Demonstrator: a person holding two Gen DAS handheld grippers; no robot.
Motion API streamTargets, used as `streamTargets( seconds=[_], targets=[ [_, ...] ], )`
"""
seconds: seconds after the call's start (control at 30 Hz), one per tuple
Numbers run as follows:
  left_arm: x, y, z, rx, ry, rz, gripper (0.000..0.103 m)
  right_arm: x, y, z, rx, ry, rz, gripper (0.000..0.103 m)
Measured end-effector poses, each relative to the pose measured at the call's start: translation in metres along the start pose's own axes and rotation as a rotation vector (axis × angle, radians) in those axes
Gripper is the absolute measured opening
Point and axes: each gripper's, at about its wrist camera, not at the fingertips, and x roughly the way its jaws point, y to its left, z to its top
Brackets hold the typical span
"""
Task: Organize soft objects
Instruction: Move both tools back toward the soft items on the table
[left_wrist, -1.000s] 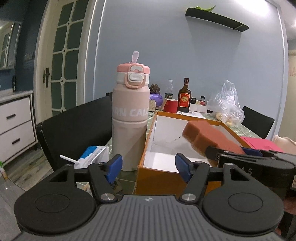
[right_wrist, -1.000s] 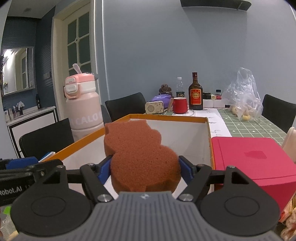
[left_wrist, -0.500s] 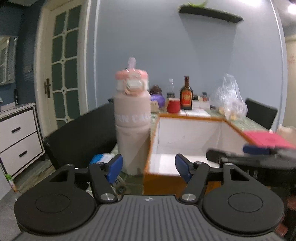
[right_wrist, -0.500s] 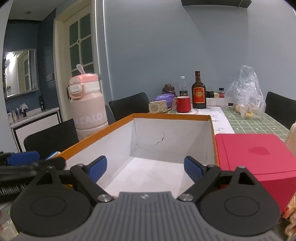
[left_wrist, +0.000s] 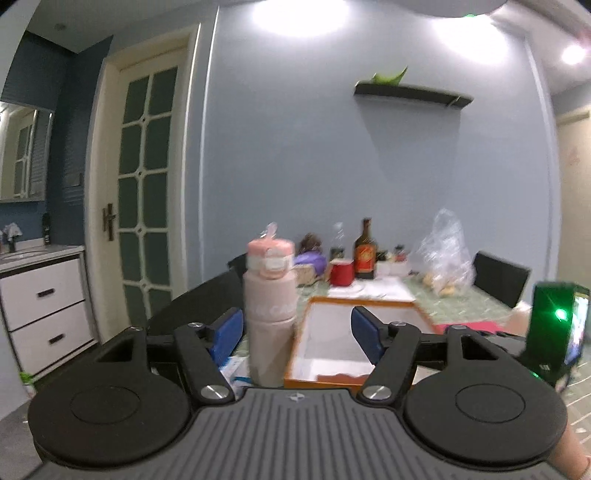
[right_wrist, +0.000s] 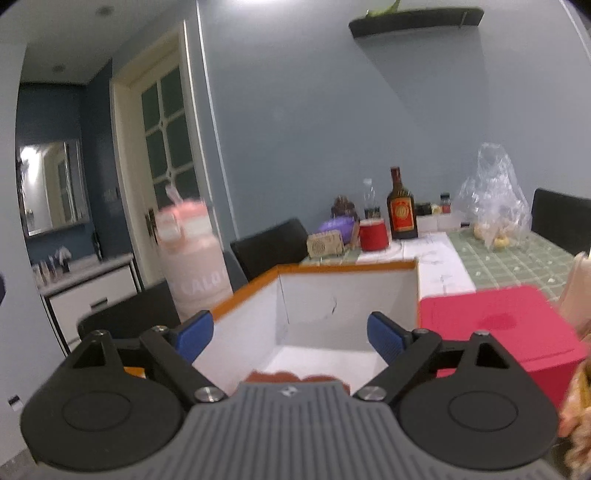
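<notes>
An orange-rimmed cardboard box (right_wrist: 332, 267) with a white inside stands on the table; it also shows in the left wrist view (left_wrist: 365, 301). A brown sponge (right_wrist: 295, 377) lies on the box floor, only its top edge showing above my right gripper's body; a sliver of it (left_wrist: 340, 377) shows in the left wrist view. My right gripper (right_wrist: 290, 338) is open and empty above the box's near end. My left gripper (left_wrist: 297, 330) is open and empty, raised in front of the box and bottle.
A tall pink water bottle (left_wrist: 269, 310) stands left of the box, also in the right wrist view (right_wrist: 194, 266). A red box (right_wrist: 495, 328) sits right of it. Farther back are a red mug (right_wrist: 373, 236), a brown bottle (right_wrist: 402, 210) and a plastic bag (right_wrist: 493, 199). Black chairs surround the table.
The right gripper opened and let the brown sponge drop into the box, then lifted. The left gripper rose and pulled back, so box and bottle look smaller.
</notes>
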Motion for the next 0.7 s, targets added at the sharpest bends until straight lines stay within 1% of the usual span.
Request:
streamTargets(
  seconds=[0.07,0.1,0.13,0.27,0.37,0.43,0.53,0.6,0.7],
  targets=[
    [-0.011,-0.003,-0.006,-0.040,-0.020,-0.035,0.079,-0.029,0.000,0.007,-0.034,-0.038,0.001,0.092],
    [-0.015,-0.005,-0.012,-0.066,-0.027,-0.057,0.079,-0.045,0.000,0.010,-0.059,-0.055,-0.022,0.095],
    [-0.016,-0.009,-0.015,-0.079,-0.029,-0.075,0.079,-0.058,0.000,0.011,-0.081,-0.069,-0.056,0.097],
    [-0.018,-0.029,-0.027,-0.101,-0.019,-0.144,0.079,-0.111,-0.009,0.009,-0.169,-0.154,-0.283,0.097],
    [-0.018,-0.049,-0.034,-0.136,-0.022,-0.211,0.079,-0.138,-0.029,0.004,-0.167,-0.178,-0.424,0.099],
    [-0.016,-0.063,-0.037,-0.161,-0.014,-0.257,0.081,-0.150,-0.049,-0.002,-0.147,-0.166,-0.504,0.100],
    [-0.010,-0.086,-0.045,-0.161,0.010,-0.312,0.081,-0.158,-0.080,-0.010,-0.107,-0.128,-0.589,0.100],
    [-0.006,-0.099,-0.050,-0.159,0.030,-0.333,0.082,-0.158,-0.099,-0.016,-0.085,-0.099,-0.623,0.100],
    [0.004,-0.123,-0.060,-0.156,0.082,-0.358,0.082,-0.153,-0.129,-0.026,-0.041,-0.047,-0.680,0.100]
  ],
)
